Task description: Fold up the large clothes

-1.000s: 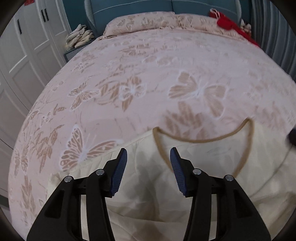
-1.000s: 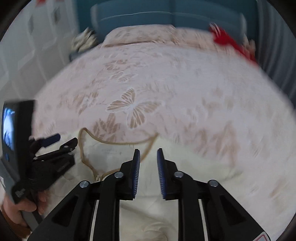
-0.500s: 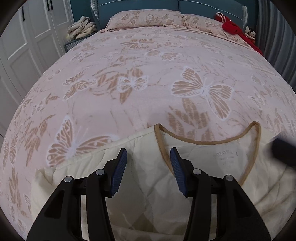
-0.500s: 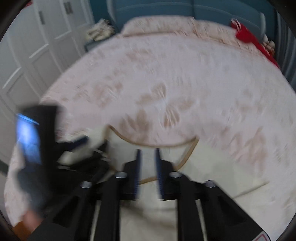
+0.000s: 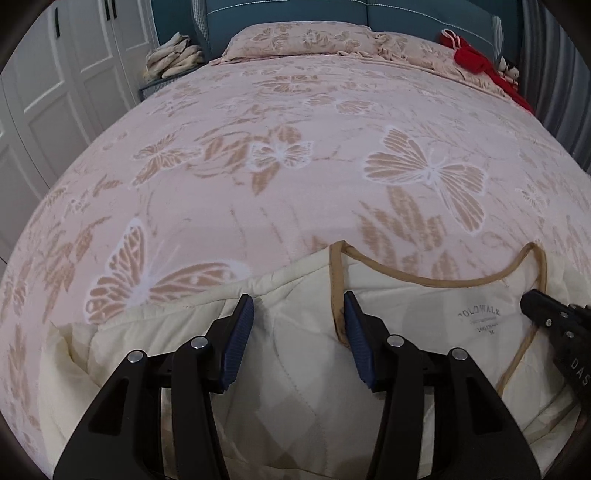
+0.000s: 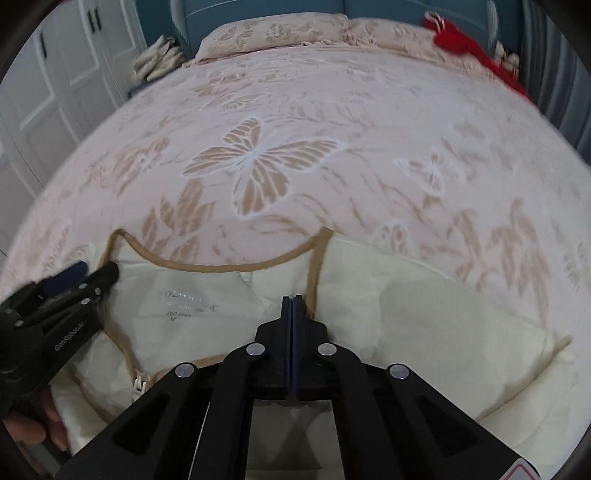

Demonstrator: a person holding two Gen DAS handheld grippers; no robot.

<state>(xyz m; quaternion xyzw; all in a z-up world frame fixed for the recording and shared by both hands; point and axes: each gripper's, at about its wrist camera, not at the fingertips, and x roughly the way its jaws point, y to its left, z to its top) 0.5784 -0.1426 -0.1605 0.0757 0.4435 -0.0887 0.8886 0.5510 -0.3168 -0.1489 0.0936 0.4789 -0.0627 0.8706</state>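
Two black grippers are over a cream quilted jacket (image 5: 295, 369) with tan trim that's spread flat at the near end of the bed. Left gripper (image 5: 298, 328) hangs with its blue pads apart, one on each side of the left shoulder by the collar edge, not squeezing anything as far as I can see. Right gripper (image 6: 291, 314) has its jaws pressed fully together just inside the right collar edge; whether it caught any fabric is hard to tell. Further out it's all pink butterfly-print bedspread (image 5: 295, 166), then a matching pillow (image 5: 299, 38), a red garment (image 5: 476, 62) near the teal headboard (image 5: 280, 11).
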